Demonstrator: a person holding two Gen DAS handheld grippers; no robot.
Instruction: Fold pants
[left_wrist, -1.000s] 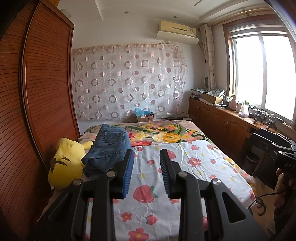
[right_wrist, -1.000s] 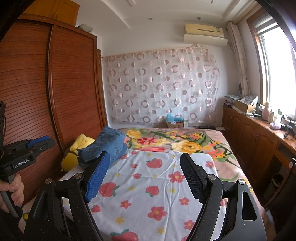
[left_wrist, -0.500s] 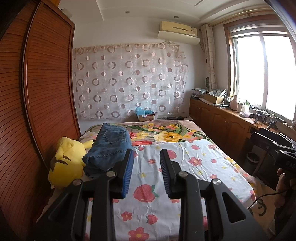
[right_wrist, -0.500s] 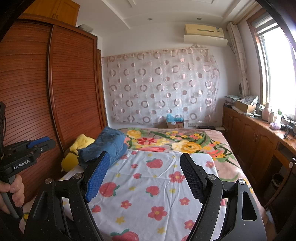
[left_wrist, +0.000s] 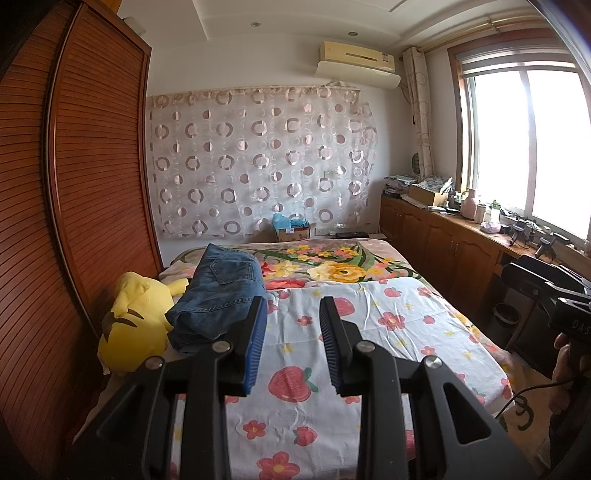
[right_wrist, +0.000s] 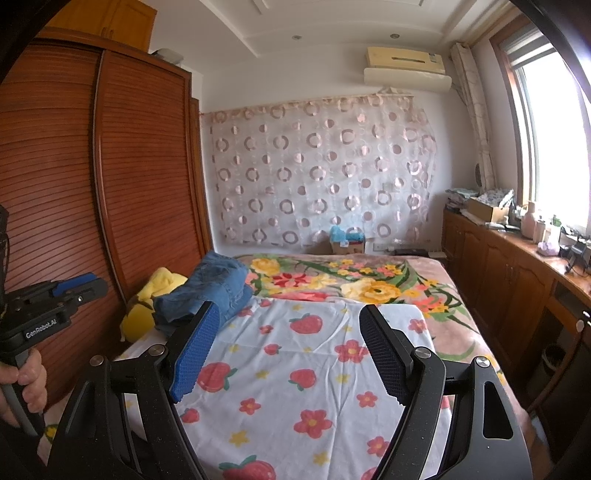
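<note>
From the left wrist view, the left gripper (left_wrist: 291, 347) hangs above the near end of the bed with its blue-padded jaws a modest gap apart and nothing between them. The pile of blue denim pants (left_wrist: 221, 295) lies ahead and to the left of those jaws, on the far left side of the white strawberry-and-flower sheet (left_wrist: 369, 332), touching the yellow plush toy (left_wrist: 136, 325) by the brown slatted wardrobe (left_wrist: 74, 221). Its long axis runs away from the gripper, toward the circle-patterned curtain (left_wrist: 258, 166). It looks already bundled or partly folded, though from here I can't be sure how many layers there are.

From the right wrist view, the right gripper (right_wrist: 291, 354) is spread much wider, also empty, over the middle of the sheet. The pants (right_wrist: 210, 291) sit beyond and to the left of its blue left pad (the left gripper's body (right_wrist: 48, 310) shows at the picture's left edge, on the pants' side). So I'd judge the left hand the nearer one: both need to travel forward and leftward, and the pile likely wants dragging onto the open sheet.
</note>
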